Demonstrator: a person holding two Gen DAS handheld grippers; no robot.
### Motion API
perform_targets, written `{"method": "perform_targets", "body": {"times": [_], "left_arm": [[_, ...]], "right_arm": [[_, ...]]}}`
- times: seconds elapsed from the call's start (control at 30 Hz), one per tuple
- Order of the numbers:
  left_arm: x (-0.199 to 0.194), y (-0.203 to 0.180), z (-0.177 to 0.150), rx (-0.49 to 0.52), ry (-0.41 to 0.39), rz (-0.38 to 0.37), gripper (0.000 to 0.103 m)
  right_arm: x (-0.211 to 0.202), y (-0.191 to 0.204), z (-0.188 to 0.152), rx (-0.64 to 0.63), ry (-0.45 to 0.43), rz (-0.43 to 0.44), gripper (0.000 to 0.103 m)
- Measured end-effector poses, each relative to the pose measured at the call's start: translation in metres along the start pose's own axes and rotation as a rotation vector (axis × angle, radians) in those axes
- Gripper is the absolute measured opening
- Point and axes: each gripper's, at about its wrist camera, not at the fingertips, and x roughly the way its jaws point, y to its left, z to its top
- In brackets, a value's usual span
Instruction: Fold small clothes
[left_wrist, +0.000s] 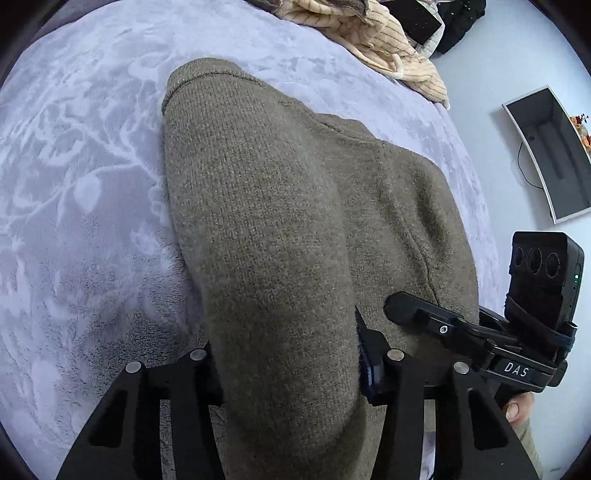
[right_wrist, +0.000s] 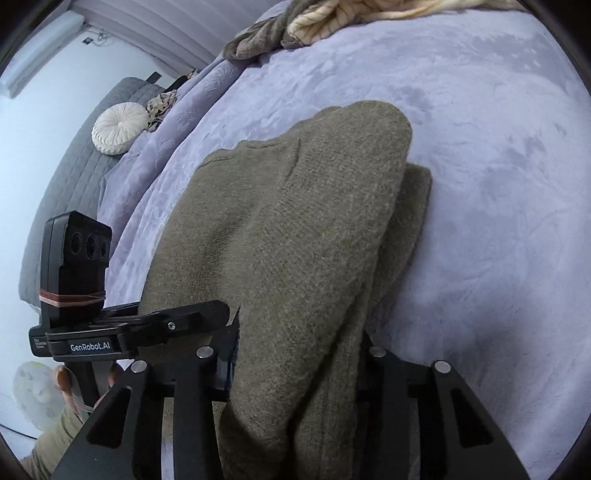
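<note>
Left hand-held gripper (left_wrist: 291, 365): jaws clamped on a thick fold of the olive sweater (left_wrist: 266, 206) at its near edge, cloth bunched between the fingers. Sweater lies on the lavender bed blanket (left_wrist: 85, 177), already doubled over, its far end rounded. Right hand-held gripper (right_wrist: 299, 365): likewise pinched on the near edge, layered knit running up between its fingers. Beyond, far edge of the bed, a cream striped garment (left_wrist: 373, 40) waits in a heap.

Step in hand, as judged: a fold with both near corners held. Next move calls for carrying both corners together, level, toward the far end, then releasing evenly.
</note>
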Motion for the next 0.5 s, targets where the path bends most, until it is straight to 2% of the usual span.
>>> {"method": "perform_targets", "body": {"times": [0.23,0.5], "left_arm": [[-0.023,-0.013,-0.008,0.047,-0.030,0.044,0.050],[-0.049,-0.018,-0.027,0.070,-0.056,0.062,0.050]], "right_arm": [[-0.019,0.037,-0.003,-0.073,-0.042,-0.062,0.042],[-0.032,0.060,-0.015,-0.090,-0.059,-0.065,0.041]]}}
